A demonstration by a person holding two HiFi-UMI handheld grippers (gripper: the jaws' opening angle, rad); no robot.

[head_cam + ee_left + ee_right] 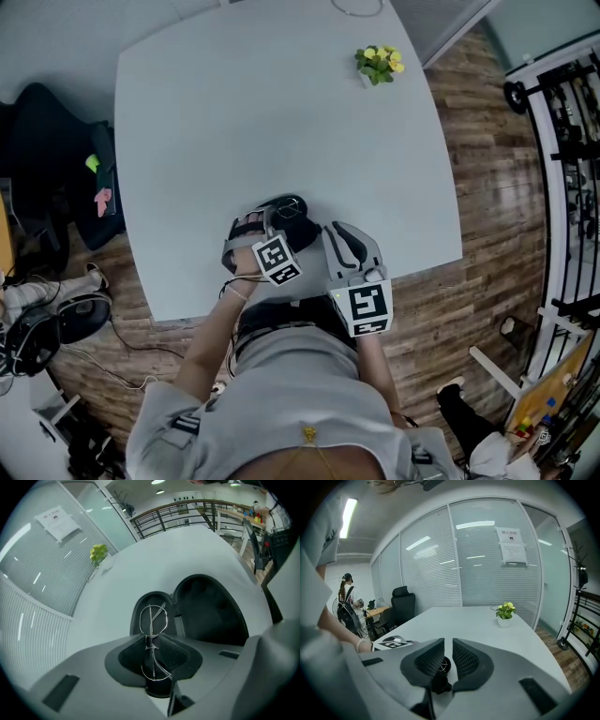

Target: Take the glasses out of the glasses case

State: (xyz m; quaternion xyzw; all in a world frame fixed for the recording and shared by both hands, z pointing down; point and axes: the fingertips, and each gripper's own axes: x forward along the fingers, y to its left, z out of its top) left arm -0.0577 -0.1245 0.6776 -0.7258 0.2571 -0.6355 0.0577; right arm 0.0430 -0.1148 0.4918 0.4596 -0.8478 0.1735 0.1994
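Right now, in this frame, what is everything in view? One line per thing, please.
table: one, white, fills the middle of the head view
glasses case: one, black, lying open near the table's near edge
glasses: one pair, thin silver wire, above the open case
potted plant: one, yellow-green in a white pot, far right of the table
office chair: one, black, beyond the table's far left end
paper notice: one, white, on the glass wall
left gripper: one, grey, closed on the glasses over the case
right gripper: one, grey, to the right of the case, jaws slightly apart and empty
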